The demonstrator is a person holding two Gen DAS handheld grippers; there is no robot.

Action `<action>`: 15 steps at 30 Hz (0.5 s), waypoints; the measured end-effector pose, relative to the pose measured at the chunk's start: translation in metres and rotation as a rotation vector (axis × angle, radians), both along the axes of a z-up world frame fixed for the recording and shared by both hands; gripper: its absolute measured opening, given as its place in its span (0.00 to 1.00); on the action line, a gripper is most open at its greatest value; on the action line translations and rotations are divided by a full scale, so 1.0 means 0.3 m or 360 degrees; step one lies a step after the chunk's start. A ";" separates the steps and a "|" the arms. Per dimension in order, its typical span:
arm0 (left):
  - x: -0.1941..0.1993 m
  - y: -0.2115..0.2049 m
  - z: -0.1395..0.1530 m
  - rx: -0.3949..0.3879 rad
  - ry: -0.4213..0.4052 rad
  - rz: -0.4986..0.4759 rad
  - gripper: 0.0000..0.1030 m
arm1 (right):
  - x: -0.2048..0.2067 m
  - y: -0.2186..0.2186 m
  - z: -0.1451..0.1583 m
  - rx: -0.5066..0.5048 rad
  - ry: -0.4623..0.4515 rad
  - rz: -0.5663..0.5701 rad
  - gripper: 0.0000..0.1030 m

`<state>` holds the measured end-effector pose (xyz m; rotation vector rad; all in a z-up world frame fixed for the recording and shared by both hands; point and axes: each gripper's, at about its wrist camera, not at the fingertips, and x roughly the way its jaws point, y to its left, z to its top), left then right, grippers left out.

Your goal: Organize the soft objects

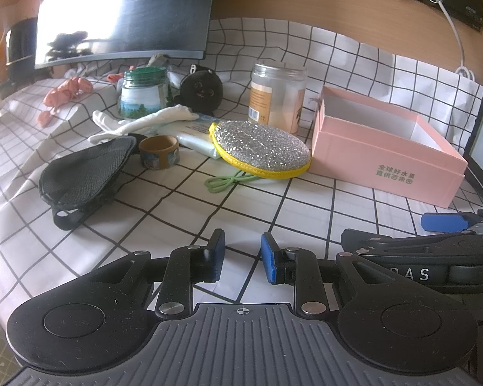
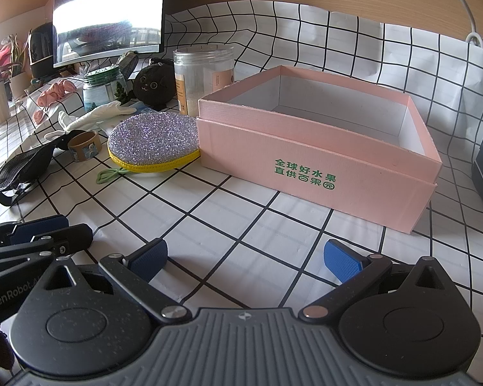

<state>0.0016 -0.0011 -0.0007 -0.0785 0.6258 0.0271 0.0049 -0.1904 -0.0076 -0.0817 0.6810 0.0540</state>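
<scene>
monitor (image 1: 122,13) top cropped, tissue pack (image 1: 193,135) half-covered

The pad (image 1: 260,146) looks rough and sparkly, with a yellow cloth rim. The box (image 1: 383,160) is smooth, matt pink card. The tablecloth (image 1: 183,212) looks smooth and a bit shiny. The glove (image 1: 145,122) is soft white cloth. The jar (image 1: 278,96) is clear plastic.

two jars (image 1: 144,92), one pink box (image 2: 318,148), one sponge (image 1: 260,148)
</scene>
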 end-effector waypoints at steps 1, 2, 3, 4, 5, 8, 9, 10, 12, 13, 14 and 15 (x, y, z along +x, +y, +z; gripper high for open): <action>0.000 0.000 0.000 0.0001 0.0000 0.0000 0.27 | 0.000 0.000 0.000 0.0000 0.0000 0.0000 1.00; 0.000 0.000 0.000 0.0000 0.0000 0.0000 0.27 | 0.000 0.000 0.000 0.0000 0.0000 0.0000 1.00; 0.000 0.000 0.000 0.0000 0.0000 0.0000 0.27 | 0.000 0.000 0.001 0.0000 0.0000 0.0000 1.00; 0.000 0.000 0.000 -0.0001 0.0000 0.0000 0.27 | 0.000 -0.001 0.001 0.0000 0.0000 0.0000 1.00; 0.000 0.000 0.000 -0.0002 0.0000 0.0000 0.27 | 0.000 -0.001 0.001 0.0000 0.0000 0.0000 1.00; -0.001 0.000 0.000 -0.0007 -0.0002 0.0002 0.27 | 0.000 -0.001 0.001 0.0003 -0.0001 0.0000 1.00; -0.007 0.002 0.003 -0.0011 -0.0003 0.0003 0.27 | 0.000 -0.001 0.001 0.0002 0.0000 0.0002 1.00; -0.011 0.002 0.007 -0.0019 -0.0004 0.0004 0.27 | 0.001 -0.002 0.001 0.0001 0.0000 0.0008 1.00; -0.010 0.001 0.008 -0.0018 -0.0004 0.0004 0.27 | 0.001 -0.003 0.000 0.0003 0.0001 0.0022 1.00; -0.010 0.001 0.008 -0.0017 -0.0004 0.0004 0.27 | 0.003 -0.006 0.002 0.0005 0.0001 0.0024 1.00; -0.010 0.001 0.008 -0.0015 -0.0004 0.0004 0.27 | 0.003 -0.005 0.002 0.0003 0.0002 0.0023 1.00; -0.010 0.002 0.008 -0.0014 -0.0004 0.0004 0.27 | 0.002 -0.008 0.003 0.0001 0.0002 0.0023 1.00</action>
